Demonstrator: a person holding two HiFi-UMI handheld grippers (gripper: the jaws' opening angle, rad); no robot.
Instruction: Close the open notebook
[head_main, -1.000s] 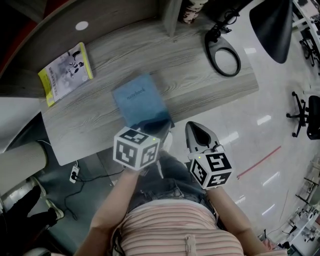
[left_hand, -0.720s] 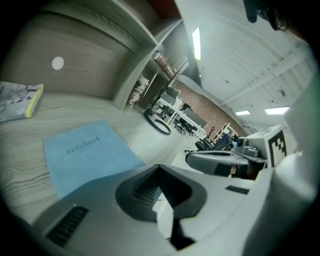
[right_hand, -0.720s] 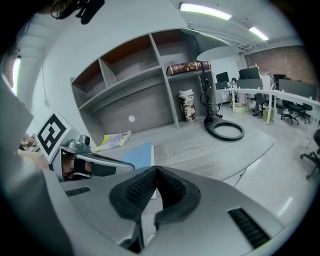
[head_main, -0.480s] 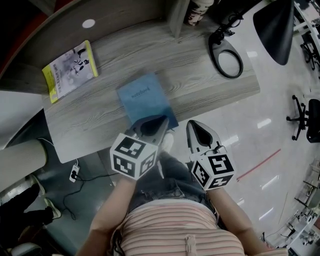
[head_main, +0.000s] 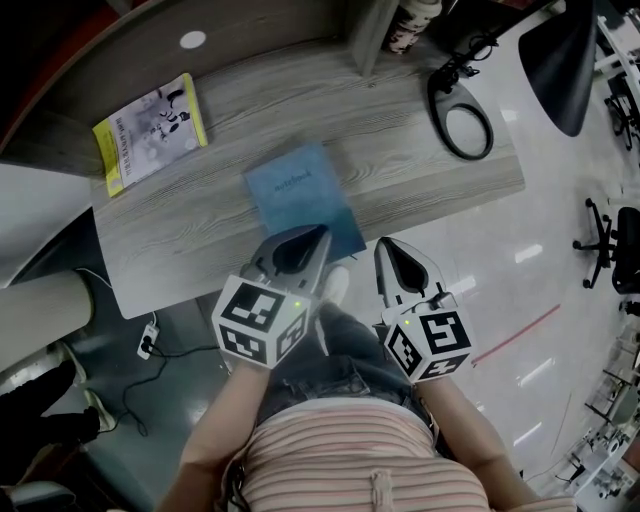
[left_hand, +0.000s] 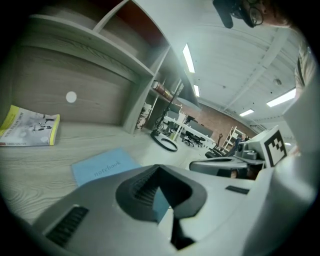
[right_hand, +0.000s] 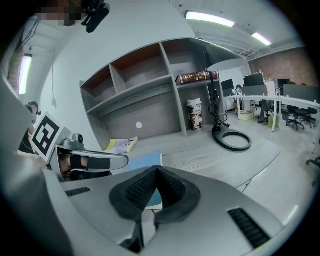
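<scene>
The fingers of your left gripper (head_main: 308, 243) are pressed together at the tips with nothing between them, and the left gripper view shows only a sliver of blue cover through the gap behind the tips. The right gripper (head_main: 391, 256) is the same, clenched on nothing, and it hangs off the tabletop (head_main: 420, 150) over the floor. The blue notebook (head_main: 298, 192) lies flat just ahead of your left fingers with its cover up and the printed word showing, so the closing looks done. What remains is to check it and leave it alone. If you do want to press the cover down, come from above onto the middle of it with flat, closed fingers. Don't push from the near side, because a shove along the wood would slide it. Its near corner seems to reach the front edge of the tabletop, but your left gripper hides that corner, so treat it as possibly overhanging and don't brush it. You have open room on the bare wood to either side. The yellow-edged booklet (head_main: 150, 125) is well apart at far left, the black ring (head_main: 460, 108) is well apart at far right, and the shelf unit (right_hand: 150, 75) closes off the back.
</scene>
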